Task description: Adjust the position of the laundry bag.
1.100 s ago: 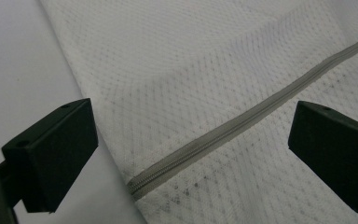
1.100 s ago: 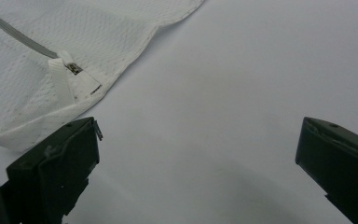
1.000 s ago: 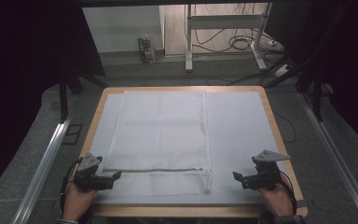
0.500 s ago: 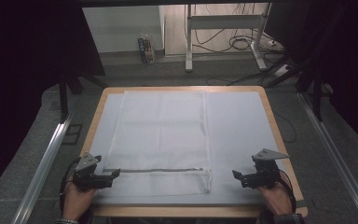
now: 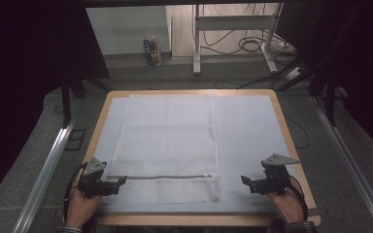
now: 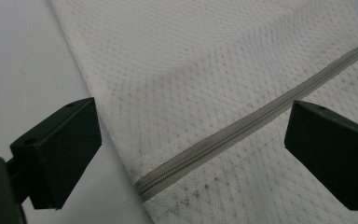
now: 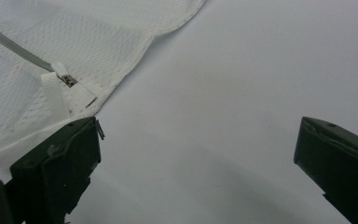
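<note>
A white mesh bag [image 5: 167, 145] lies flat on the pale mat [image 5: 252, 141] that covers the table [image 5: 285, 131], left of centre, its long axis running from the near edge away from the person. It looks flat – whether anything is inside cannot be told. A grey zipper [image 5: 162, 177] crosses it near the near end, side to side; its pull [image 7: 64, 77] sits at the bag's right edge beside a white tab [image 7: 53, 95].

The left hand [image 5: 80, 206] holds the left gripper [image 5: 119, 182] low at the bag's near left corner, pointing right along the zipper; its jaws stand wide apart, straddling the zipper's end [image 6: 142, 189] and the bag's edge without gripping.

The right hand [image 5: 286, 204] holds the right gripper [image 5: 244, 180] near the mat's near right – pointing left toward the bag, apart from it, jaws spread wide over bare mat.
</note>
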Demonstrator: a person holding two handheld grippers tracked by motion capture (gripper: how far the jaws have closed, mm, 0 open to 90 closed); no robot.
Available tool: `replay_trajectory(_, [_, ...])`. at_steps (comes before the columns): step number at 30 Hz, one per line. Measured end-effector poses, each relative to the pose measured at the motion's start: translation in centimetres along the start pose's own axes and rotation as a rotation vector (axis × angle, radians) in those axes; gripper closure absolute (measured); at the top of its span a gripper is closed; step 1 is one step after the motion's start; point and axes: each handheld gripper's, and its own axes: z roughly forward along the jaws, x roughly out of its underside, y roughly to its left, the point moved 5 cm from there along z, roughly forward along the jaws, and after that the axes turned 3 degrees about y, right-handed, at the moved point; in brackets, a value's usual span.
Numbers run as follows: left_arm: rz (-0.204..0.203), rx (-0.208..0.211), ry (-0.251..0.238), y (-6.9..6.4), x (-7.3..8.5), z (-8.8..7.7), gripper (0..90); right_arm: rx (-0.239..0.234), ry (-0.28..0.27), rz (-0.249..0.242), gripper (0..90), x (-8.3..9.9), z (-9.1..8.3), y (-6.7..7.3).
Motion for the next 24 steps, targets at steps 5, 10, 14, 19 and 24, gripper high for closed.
replay_trajectory(5, [0.008,-0.013,0.003,0.2,-0.2,0.2,3.9,-0.001,0.007,-0.013,0.5,-0.2,0.4,0.2])
replay_trajectory(10, [-0.009,-0.019,-0.001,0.5,-0.4,0.4,4.2,-0.001,0.011,-0.038,1.1,-0.6,0.8,0.4])
replay_trajectory(14, [-0.023,-0.010,-0.008,0.8,-0.8,0.6,4.4,-0.007,0.011,-0.049,1.6,-1.1,1.3,0.4])
replay_trajectory(19, [-0.030,-0.026,0.004,1.4,-1.3,1.3,4.1,-0.009,0.006,-0.044,2.2,-1.9,2.1,0.4])
replay_trajectory(24, [-0.042,-0.032,0.002,2.2,-1.8,1.7,5.3,-0.005,0.022,-0.025,1.4,-2.4,3.0,0.4])
